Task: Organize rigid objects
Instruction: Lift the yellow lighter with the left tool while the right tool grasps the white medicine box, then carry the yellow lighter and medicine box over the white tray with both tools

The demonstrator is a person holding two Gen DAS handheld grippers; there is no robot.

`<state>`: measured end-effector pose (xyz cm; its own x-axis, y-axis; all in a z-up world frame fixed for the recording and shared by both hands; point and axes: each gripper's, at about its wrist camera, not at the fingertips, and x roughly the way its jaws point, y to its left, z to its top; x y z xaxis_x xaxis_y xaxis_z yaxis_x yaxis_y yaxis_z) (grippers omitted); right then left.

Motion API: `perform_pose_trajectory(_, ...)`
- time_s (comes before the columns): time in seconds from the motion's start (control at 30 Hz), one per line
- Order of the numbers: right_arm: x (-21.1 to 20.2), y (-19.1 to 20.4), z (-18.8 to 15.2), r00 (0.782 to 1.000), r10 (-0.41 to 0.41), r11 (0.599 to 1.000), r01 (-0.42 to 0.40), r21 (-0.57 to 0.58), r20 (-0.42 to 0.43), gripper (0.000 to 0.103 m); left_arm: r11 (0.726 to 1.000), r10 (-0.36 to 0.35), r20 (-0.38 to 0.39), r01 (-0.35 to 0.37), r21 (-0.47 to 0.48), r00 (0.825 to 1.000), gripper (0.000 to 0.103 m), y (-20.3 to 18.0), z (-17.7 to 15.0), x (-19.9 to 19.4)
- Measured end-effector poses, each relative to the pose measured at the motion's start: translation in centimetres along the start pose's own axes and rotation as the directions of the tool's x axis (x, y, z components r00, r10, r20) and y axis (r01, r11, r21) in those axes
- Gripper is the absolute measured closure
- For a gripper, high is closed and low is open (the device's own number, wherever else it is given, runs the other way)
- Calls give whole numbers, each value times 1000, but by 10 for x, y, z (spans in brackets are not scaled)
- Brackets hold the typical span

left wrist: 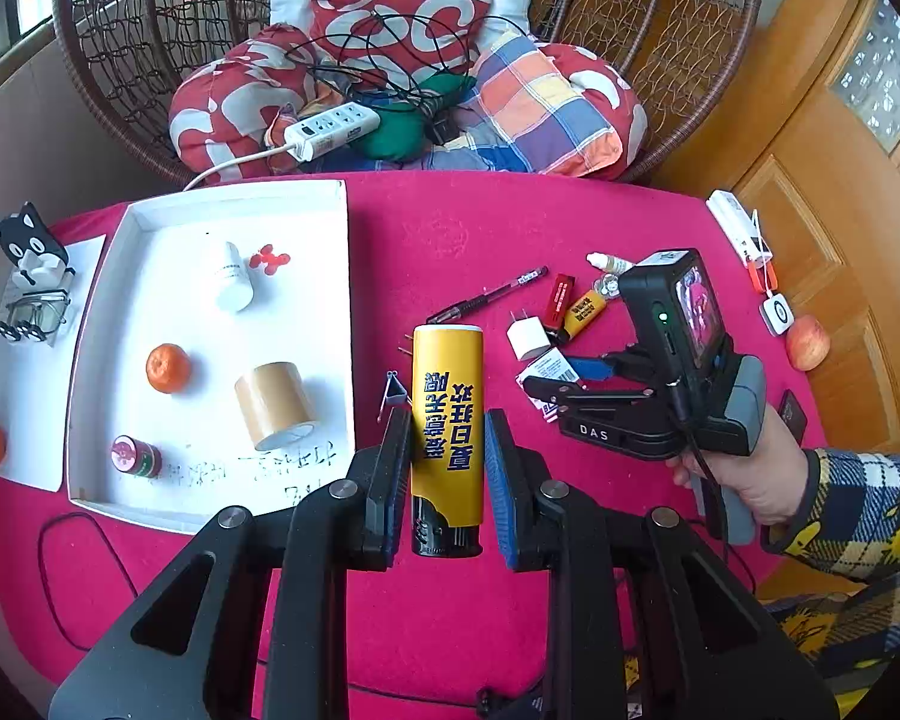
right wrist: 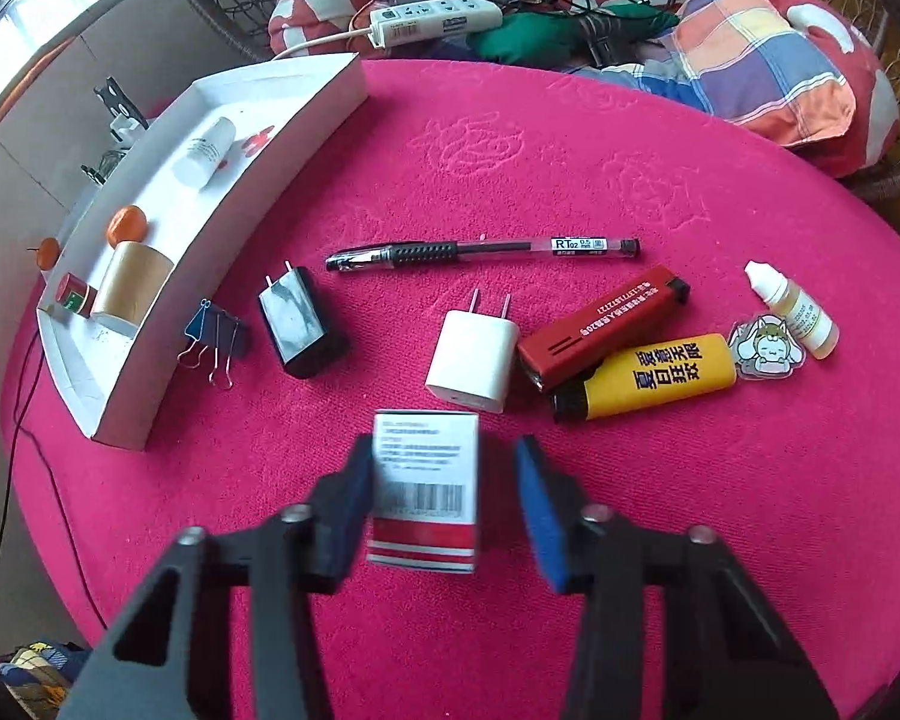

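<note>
My left gripper [left wrist: 447, 420] is shut on a tall yellow lighter [left wrist: 447, 384], held upright above the pink table just right of the white tray [left wrist: 108, 312]. The tray holds a white bottle [left wrist: 233, 279], an orange [left wrist: 168, 367], a tape roll [left wrist: 273, 405] and a small red tin [left wrist: 135, 456]. My right gripper [right wrist: 444, 450] points down over a small white and red box [right wrist: 426, 480]. The box sits between its jaws, against the left pad with a gap at the right pad. In the left wrist view a hand holds that right gripper [left wrist: 561, 375].
Loose on the cloth lie a pen [right wrist: 480, 252], black charger [right wrist: 300, 324], white charger [right wrist: 474, 360], red lighter [right wrist: 600, 324], another yellow lighter [right wrist: 648, 378], dropper bottle [right wrist: 792, 312] and binder clips [right wrist: 216, 336]. An apple [left wrist: 807, 342] sits far right. A cushioned wicker chair [left wrist: 660, 30] stands behind.
</note>
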<state>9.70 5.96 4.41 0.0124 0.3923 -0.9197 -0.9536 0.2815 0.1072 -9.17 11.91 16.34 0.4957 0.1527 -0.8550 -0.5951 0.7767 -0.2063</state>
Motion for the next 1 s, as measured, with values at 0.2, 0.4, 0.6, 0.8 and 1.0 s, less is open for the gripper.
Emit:
perform_pose_trajectory(0.2, -19, -12, -5, 991, 131, 989, -133, 62, 36, 71, 1000, -10, 14, 11, -11, 1000, 80, 0, 3, 1)
perform_pose_trajectory(0.4, -26, -20, -9, 988, 149, 982, -154, 111, 51, 71, 1000, -22, 21, 22, -7, 1000, 80, -6, 1, 2)
perform_pose_trajectory(0.6, -41, -11, -6, 986, 155, 985, -160, 72, 69, 71, 1000, -16, 36, 16, -3, 999, 80, -7, 3, -2)
perform_pose_trajectory(0.8, -93, 7, 8, 967, 166, 986, -168, -9, 195, 71, 1000, -10, 95, 8, 26, 995, 80, -10, 20, -13)
perform_pose_trajectory(1.0, -155, 12, 26, 926, 171, 985, -159, -65, 336, 71, 999, -16, 195, 9, 35, 981, 80, -12, 40, -42)
